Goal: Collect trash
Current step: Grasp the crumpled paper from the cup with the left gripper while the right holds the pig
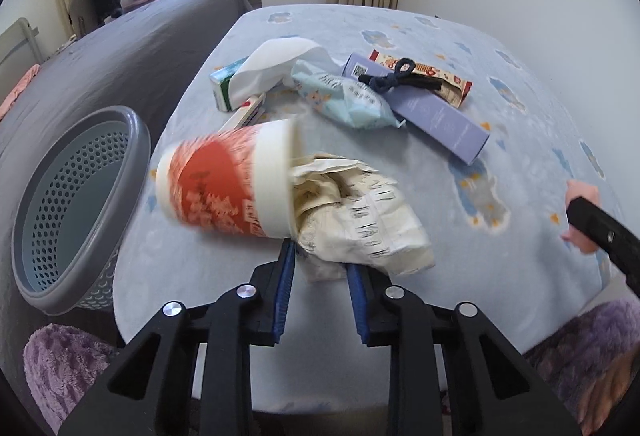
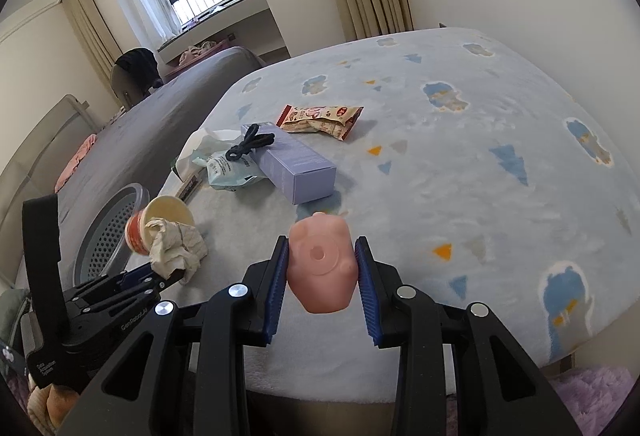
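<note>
Blue-patterned fleece covers the bench point(image 2: 460, 164), which stands beside a grey bed point(image 1: 132, 48) in a curtained room with a window. Left gripper point(image 1: 321, 261): its blue fingers point(image 1: 285, 284) clench a crumpled paper point(image 1: 360, 212), whose other end is stuffed into the mouth of a red-and-white cup point(image 1: 224, 180); the cup is blurred, tipped on its side above the bench edge, just beside a grey perforated bin point(image 1: 76, 204) at the left. Right gripper point(image 2: 321, 263): its fingers point(image 2: 276, 288) grasp a pink plastic toy point(image 2: 322, 264) held over the bench. Farther out lies a cluster: a lilac box point(image 2: 298, 172) with a dark hair tie point(image 2: 250, 146) on it, a pale-blue wipes pack point(image 1: 348, 100), white tissue point(image 1: 280, 64) over a green carton point(image 1: 226, 86), and a snack wrapper point(image 2: 320, 120) just beyond the box.
</note>
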Available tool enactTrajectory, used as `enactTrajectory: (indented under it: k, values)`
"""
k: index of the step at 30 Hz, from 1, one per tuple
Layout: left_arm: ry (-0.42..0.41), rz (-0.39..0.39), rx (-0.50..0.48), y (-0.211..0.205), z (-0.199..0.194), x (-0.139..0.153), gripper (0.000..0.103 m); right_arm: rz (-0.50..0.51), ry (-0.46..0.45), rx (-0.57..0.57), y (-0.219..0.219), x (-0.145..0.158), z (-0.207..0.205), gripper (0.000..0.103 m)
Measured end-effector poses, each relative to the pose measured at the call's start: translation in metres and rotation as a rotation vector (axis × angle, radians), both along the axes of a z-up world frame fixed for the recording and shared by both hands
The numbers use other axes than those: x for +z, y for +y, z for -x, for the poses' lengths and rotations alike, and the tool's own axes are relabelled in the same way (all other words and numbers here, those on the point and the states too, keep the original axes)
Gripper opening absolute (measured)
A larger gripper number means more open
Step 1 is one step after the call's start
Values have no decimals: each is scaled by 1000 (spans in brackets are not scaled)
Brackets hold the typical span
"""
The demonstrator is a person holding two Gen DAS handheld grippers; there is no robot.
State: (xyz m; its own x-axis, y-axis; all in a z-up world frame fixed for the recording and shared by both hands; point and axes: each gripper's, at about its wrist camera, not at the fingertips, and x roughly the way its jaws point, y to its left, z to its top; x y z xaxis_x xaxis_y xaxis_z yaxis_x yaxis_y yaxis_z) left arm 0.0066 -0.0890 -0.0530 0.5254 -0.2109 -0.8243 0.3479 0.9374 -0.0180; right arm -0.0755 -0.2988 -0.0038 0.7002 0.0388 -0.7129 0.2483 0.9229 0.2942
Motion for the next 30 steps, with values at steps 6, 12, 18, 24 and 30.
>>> enactTrajectory:
  k: [6, 12, 18, 24, 30]
  values:
    - [16, 24, -8, 22, 8, 1, 26, 21, 8, 13, 10, -1, -2, 32]
    - [27, 26, 1, 33, 13, 0, 43, 33, 14, 21, 17, -2, -3, 32]
    - [8, 22, 8, 43, 21, 4, 67, 32, 16, 21, 19, -2, -4, 32]
    - [9, 39, 7, 47, 28, 14, 77, 26, 15, 23, 20, -2, -4, 33]
    - [-16, 25, 9, 28, 24, 25, 81, 9, 12, 25, 18, -3, -5, 33]
